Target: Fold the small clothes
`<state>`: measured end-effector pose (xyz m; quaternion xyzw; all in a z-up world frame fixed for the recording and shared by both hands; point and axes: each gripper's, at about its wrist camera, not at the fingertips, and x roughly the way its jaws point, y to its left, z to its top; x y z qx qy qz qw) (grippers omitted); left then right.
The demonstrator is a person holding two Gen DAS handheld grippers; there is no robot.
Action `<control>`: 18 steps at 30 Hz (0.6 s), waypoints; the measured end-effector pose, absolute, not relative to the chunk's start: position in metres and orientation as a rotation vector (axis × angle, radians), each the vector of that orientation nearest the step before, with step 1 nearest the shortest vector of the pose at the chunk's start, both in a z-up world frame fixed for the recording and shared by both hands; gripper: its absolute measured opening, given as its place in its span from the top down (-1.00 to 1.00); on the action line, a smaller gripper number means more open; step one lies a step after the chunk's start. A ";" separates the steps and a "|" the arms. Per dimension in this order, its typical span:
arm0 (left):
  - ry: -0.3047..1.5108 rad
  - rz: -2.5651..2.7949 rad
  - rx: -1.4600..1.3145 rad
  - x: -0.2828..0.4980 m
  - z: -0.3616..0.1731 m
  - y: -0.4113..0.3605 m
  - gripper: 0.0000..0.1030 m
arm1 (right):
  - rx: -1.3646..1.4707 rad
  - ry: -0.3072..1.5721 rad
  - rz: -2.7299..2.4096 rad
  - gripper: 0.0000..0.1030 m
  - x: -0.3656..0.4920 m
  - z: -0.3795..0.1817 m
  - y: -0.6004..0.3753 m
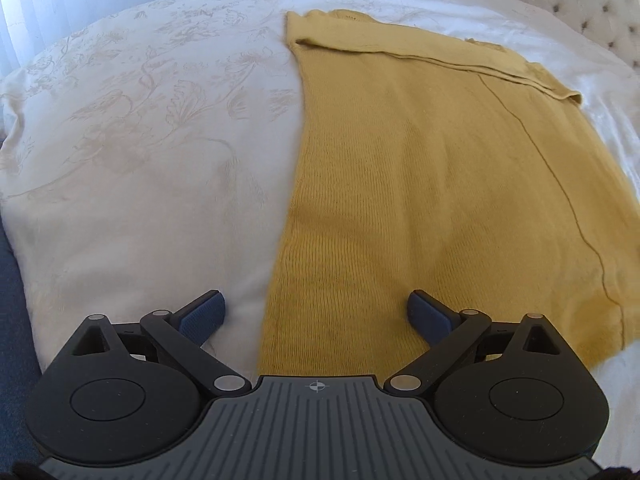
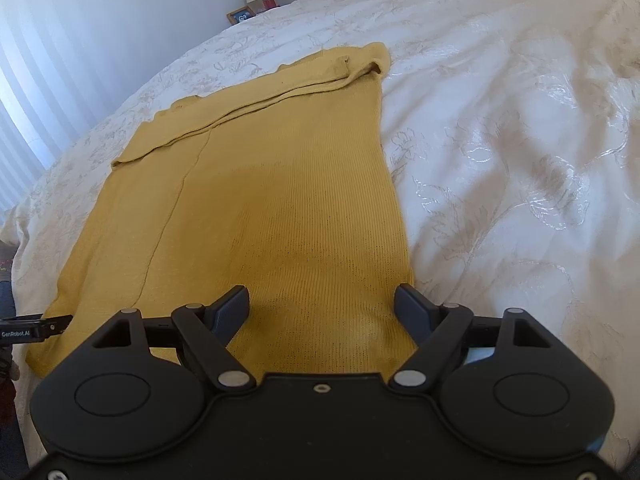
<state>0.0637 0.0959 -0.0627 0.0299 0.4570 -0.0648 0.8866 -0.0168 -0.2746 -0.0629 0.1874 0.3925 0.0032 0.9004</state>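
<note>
We've got the mustard knit sweater (image 1: 420, 184) flat on the white floral bedspread (image 1: 140, 140) with sleeves already tucked in, both the left gripper (image 1: 316, 314) and right gripper (image 2: 322, 308) spread wide and empty, bottom-to-top fold still left.

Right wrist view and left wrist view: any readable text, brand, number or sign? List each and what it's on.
"GenRobot.AI": white letters on the black gripper part at the left edge of the right wrist view.
Picture frame on the far nightstand: too small and blurred to read.
Red jar beside it: no label legible.
Crosshair mark on the left gripper body: a sign, no words.
Yellow sweater, bedspread: no text.
</note>
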 end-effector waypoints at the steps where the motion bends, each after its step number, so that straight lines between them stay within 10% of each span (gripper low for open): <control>1: 0.953 -0.135 0.048 0.061 -0.062 0.097 -0.93 | 0.397 0.813 0.009 -0.57 -0.020 -0.061 -0.276; 18: 0.891 -0.174 0.019 0.041 -0.069 0.105 -0.92 | 0.686 0.980 -0.021 -0.75 -0.045 -0.057 -0.338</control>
